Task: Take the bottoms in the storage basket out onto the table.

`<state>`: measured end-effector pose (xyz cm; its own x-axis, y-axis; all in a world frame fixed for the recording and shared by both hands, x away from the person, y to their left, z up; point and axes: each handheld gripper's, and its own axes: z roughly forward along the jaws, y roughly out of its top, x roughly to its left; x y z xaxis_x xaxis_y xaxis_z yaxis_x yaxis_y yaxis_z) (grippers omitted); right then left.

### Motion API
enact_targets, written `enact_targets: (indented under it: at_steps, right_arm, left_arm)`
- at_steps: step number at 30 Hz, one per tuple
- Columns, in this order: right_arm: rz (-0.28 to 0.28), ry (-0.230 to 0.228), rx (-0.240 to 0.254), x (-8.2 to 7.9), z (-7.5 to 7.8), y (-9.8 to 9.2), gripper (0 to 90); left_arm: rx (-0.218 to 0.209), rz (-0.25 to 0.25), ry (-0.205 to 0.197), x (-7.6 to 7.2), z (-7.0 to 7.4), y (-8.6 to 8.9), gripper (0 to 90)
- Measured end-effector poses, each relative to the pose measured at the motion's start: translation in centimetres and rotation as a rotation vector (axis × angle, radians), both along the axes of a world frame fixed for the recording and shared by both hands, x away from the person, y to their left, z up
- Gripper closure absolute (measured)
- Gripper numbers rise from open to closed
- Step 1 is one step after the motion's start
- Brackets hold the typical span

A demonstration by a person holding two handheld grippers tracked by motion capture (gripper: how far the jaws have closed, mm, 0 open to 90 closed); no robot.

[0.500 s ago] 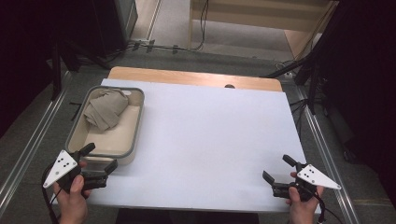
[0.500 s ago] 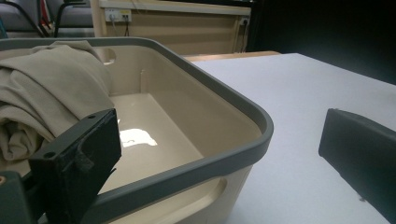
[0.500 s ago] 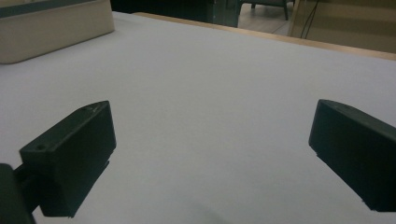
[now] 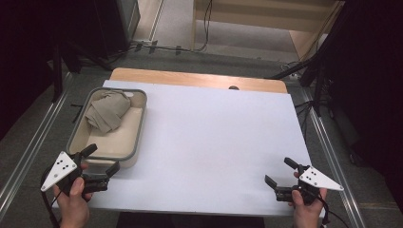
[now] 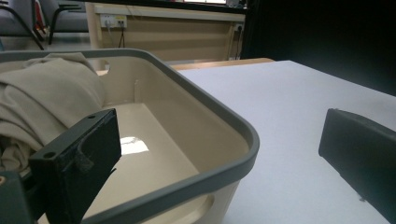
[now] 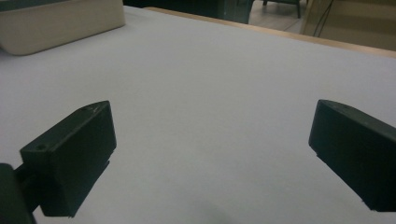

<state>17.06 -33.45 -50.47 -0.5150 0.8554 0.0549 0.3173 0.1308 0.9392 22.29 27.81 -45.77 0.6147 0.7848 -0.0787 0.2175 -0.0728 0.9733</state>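
A beige bin with a grey rim [image 4: 141, 121] stands at the left of the white table [image 4: 214, 142], and a crumpled beige cloth [image 4: 107, 111] lies in its far half. My left gripper [image 4: 101, 159] is held open at the bin's near end. In the left gripper view the left gripper [image 5: 218, 123] has the rim's [image 5: 210, 100] near corner in the gap between its jaws, with neither pad on it, and the cloth [image 5: 46, 93] lies beyond the left jaw. My right gripper [image 4: 280, 172] is open over the table's near right corner, nothing between its jaws [image 6: 212, 112].
A wooden strip [image 4: 199, 78] runs along the table's far edge. Metal rails [image 4: 28, 152] flank the table on both sides, and cables lie on the floor behind it. In the right gripper view the bin's wall [image 6: 60, 21] sits far off at upper left across bare tabletop [image 6: 210, 70].
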Motion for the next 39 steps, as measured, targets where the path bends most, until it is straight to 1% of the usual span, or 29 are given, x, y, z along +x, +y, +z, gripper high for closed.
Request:
enact_targets:
  at_steps: [1,2,3,4,5,7,9,10,11,12,15,16,17,18,20,22,23,24,26,27,28,29,30,31,32,33,36,37,39]
  right_arm:
    - [0.0,0.0,0.0,0.0,0.0,0.0,0.0]
    - [-0.021,-0.015,-0.003,0.0,0.1,0.0,0.0]
    - [-0.032,-0.017,0.002,0.0,0.1,-0.1,0.0]
    - [-0.032,-0.02,0.009,0.0,0.1,-0.1,0.0]
    - [-0.023,-0.012,0.021,0.1,0.1,-0.2,0.0]
    - [-0.01,-0.006,0.032,0.1,0.0,-0.2,0.0]
    - [-0.016,-0.005,0.025,0.1,0.0,-0.2,0.0]
    - [-0.025,-0.005,0.01,0.1,0.0,-0.1,0.0]
    - [-0.03,-0.005,0.008,0.1,0.1,0.0,0.0]
    - [-0.033,-0.007,0.008,0.1,0.1,0.0,0.0]
    - [-0.038,-0.007,0.012,0.0,0.3,-0.1,0.0]
    - [-0.04,-0.002,0.014,0.0,0.3,-0.1,0.0]
    - [-0.041,0.0,0.015,0.0,0.3,-0.2,0.0]
    - [-0.042,-0.001,0.018,0.0,0.3,-0.2,0.0]
    - [-0.043,0.002,0.025,-0.1,0.3,-0.3,0.0]
    - [-0.041,0.0,0.027,-0.1,0.4,-0.3,0.0]
    - [-0.04,0.0,0.03,-0.2,0.5,-0.3,0.0]
    - [-0.04,0.0,0.03,-0.2,0.5,-0.3,0.0]
    - [-0.039,-0.006,0.035,-0.5,0.7,-0.2,0.0]
    - [-0.038,-0.012,0.034,-0.5,0.8,-0.2,0.0]
    - [-0.038,-0.008,0.039,-0.5,0.8,-0.2,0.0]
    - [-0.037,-0.006,0.045,-0.5,0.8,-0.2,0.0]
    - [-0.037,-0.004,0.049,-0.6,0.9,-0.1,0.0]
    - [-0.038,-0.005,0.048,-0.6,1.0,-0.1,0.0]
    - [-0.035,-0.009,0.046,-0.6,1.0,-0.1,0.0]
    - [-0.034,-0.012,0.04,-0.6,1.0,0.0,0.0]
    - [-0.039,-0.011,0.044,-0.7,1.0,0.1,0.0]
    - [-0.037,-0.01,0.049,-0.6,1.0,0.1,0.0]
    - [-0.035,-0.005,0.051,-0.6,1.0,0.1,0.0]
  left_arm:
    - [0.0,0.0,0.0,0.0,0.0,0.0,0.0]
    - [-0.005,-0.003,-0.006,0.0,0.2,-0.1,0.0]
    - [0.005,-0.008,-0.019,-0.2,0.7,-0.3,0.0]
    - [0.005,-0.008,-0.019,-0.2,0.7,-0.3,0.0]
    - [0.025,-0.025,-0.025,-0.1,1.1,-0.7,0.0]
    - [0.037,-0.037,-0.03,-0.1,1.5,-1.1,0.0]
    - [0.046,-0.044,-0.031,0.0,1.7,-1.3,0.0]
    - [0.044,-0.059,-0.029,0.2,2.2,-1.7,0.0]
    - [0.043,-0.066,-0.03,0.3,2.5,-1.9,0.0]
    - [0.043,-0.066,-0.03,0.3,2.5,-1.9,0.0]
    - [0.051,-0.084,-0.027,0.8,3.3,-2.5,0.0]
    - [0.05,-0.088,-0.026,1.0,3.6,-2.7,0.0]
    - [0.054,-0.086,-0.016,1.6,4.1,-3.0,0.0]
    - [0.054,-0.086,-0.016,1.6,4.1,-3.0,0.0]
    - [0.053,-0.088,-0.011,2.3,4.6,-3.2,0.0]
    - [0.054,-0.084,-0.012,2.9,5.2,-3.3,0.0]
    - [0.063,-0.08,-0.015,3.5,5.7,-3.3,0.0]
    - [0.063,-0.08,-0.015,3.5,5.7,-3.3,0.0]
    - [0.068,-0.073,-0.017,4.2,6.1,-3.3,0.0]
    - [0.068,-0.067,-0.017,4.9,6.5,-3.3,0.0]
    - [0.065,-0.066,-0.018,5.3,6.7,-3.3,0.0]
    - [0.065,-0.066,-0.018,5.3,6.7,-3.3,0.0]
    - [0.071,-0.061,-0.015,6.0,7.1,-3.2,0.0]
    - [0.071,-0.061,-0.015,6.0,7.1,-3.2,0.0]
    - [0.077,-0.063,-0.011,6.7,7.5,-3.2,0.0]
    - [0.077,-0.063,-0.011,6.7,7.5,-3.2,0.0]
    - [0.09,-0.057,-0.011,7.8,8.1,-3.3,0.0]
    - [0.078,-0.055,-0.011,8.5,8.4,-3.2,0.0]
    - [0.074,-0.051,-0.004,9.2,8.5,-3.1,0.0]
